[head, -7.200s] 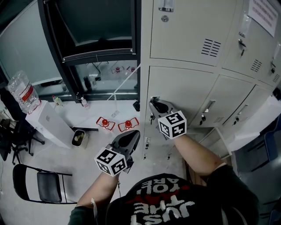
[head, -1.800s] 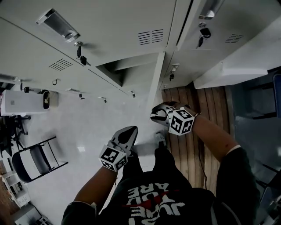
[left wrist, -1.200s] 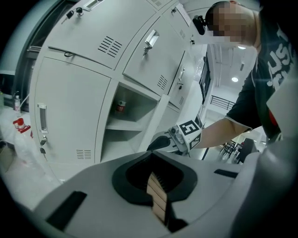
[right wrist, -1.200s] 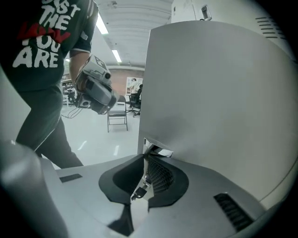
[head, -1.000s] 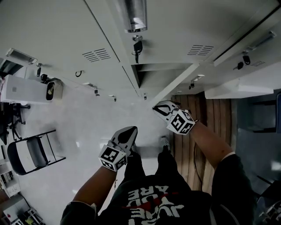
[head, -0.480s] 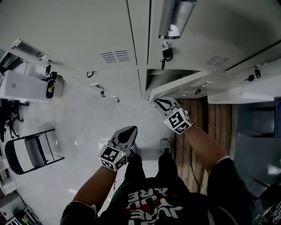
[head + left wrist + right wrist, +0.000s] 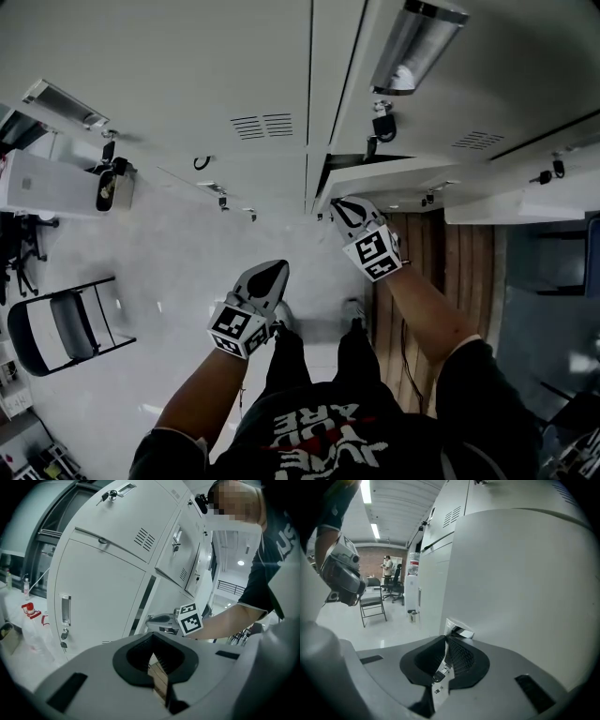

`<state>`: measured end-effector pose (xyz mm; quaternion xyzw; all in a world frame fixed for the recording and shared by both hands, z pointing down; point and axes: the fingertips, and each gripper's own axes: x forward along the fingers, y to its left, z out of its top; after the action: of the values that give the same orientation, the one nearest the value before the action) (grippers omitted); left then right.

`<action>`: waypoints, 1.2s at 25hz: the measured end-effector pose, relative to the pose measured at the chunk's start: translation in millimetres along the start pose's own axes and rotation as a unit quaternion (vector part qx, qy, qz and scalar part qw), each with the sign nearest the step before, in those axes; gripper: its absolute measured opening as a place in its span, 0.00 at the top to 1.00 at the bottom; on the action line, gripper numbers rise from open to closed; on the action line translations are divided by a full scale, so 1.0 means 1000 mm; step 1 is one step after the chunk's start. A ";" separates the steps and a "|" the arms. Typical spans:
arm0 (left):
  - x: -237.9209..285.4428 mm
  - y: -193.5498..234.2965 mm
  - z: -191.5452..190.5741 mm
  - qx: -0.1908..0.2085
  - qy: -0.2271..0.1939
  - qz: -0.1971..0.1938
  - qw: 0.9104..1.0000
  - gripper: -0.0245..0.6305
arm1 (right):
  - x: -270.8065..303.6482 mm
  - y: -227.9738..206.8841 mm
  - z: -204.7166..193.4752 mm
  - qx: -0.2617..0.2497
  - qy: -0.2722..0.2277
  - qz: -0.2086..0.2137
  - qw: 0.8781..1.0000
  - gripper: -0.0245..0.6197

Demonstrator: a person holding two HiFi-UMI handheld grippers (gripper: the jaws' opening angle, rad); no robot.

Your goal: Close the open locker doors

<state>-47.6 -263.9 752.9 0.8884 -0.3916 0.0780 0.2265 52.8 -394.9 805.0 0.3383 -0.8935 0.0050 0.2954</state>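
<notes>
Starting with the head view, an open locker door (image 7: pixel 403 176) is seen edge-on as a pale slab running right from the upper middle of the frame. A key (image 7: pixel 379 127) hangs from a lock just above it. The right gripper (image 7: pixel 345 208) is laid at the slab's left end, with its marker cube (image 7: pixel 373 253) to the lower right. Whether the tips actually touch the door cannot be settled from this view. A second open door (image 7: pixel 506 202) juts out further right, above a strip of wooden floor (image 7: pixel 441 272). The left gripper (image 7: pixel 274 270) is held lower, left of centre, well apart from either door.

What the head view lacks is supplied by the right gripper view. There the door's broad face fills the right half of the frame, and a recessed handle (image 7: pixel 458 631) sits just beyond the jaw tips. The jaws are drawn together to a thin slit, and nothing is pinched between them. (A folding chair (image 7: pixel 372 604) is caught at the left of that frame, below the other gripper.)

In the left gripper view the left gripper's jaws are likewise seen closed and empty, with only a sliver of floor showing through. Closed lockers (image 7: pixel 103 573) fill the upper left of that frame. The right gripper is seen at centre beside the locker bank, though the door's face is not made out there.
</notes>
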 end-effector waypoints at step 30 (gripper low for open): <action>-0.020 0.019 -0.005 -0.020 -0.002 0.011 1.000 0.95 | 0.031 -0.031 0.013 0.062 0.002 -0.075 0.995 0.88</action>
<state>-74.8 -259.7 757.3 0.8794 -0.4036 0.0707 0.2423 46.1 -440.3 804.8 0.4218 -0.8630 0.0394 0.2752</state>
